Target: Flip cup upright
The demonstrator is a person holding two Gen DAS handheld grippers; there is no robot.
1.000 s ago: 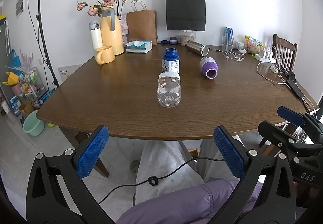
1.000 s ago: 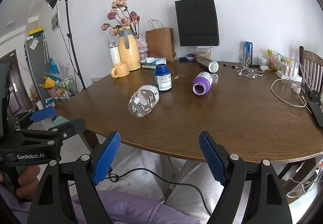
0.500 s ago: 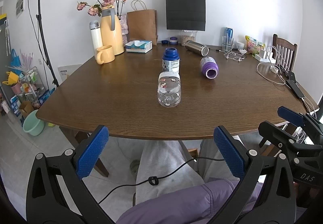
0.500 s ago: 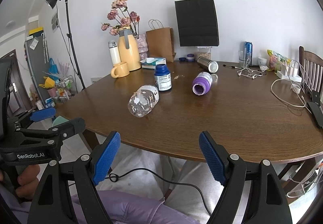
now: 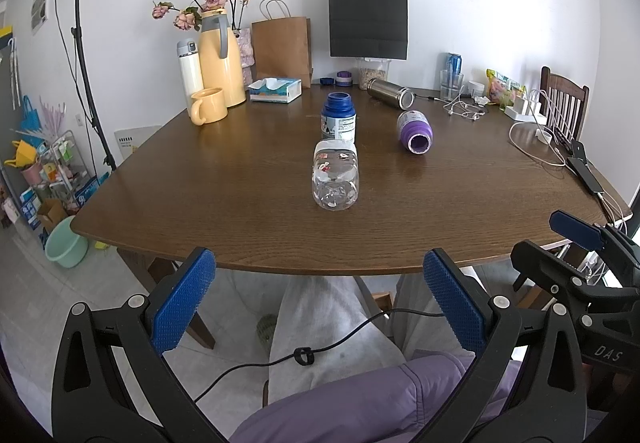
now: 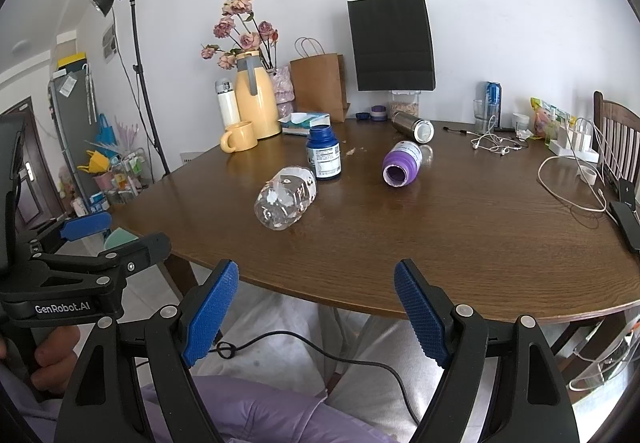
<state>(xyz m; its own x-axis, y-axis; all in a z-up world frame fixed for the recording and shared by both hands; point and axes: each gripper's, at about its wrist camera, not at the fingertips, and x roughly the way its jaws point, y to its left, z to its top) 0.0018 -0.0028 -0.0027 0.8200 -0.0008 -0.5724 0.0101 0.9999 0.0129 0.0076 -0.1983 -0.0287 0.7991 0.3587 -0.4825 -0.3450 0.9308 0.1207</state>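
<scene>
Both grippers, left (image 5: 316, 297) and right (image 6: 316, 317), hang off the table (image 6: 460, 243) edge with fingers apart; best to grip the lying purple cup (image 6: 401, 168) mid-body, across its sides, before tipping.

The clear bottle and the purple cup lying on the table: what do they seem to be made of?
Clear bottle: probably thin, glossy plastic; you see through it, and its ribbed walls catch highlights. Purple cup: likely opaque plastic with a smooth, slightly shiny finish and a pale label; uncertain. Table: wood or veneer, with visible grain.
</scene>
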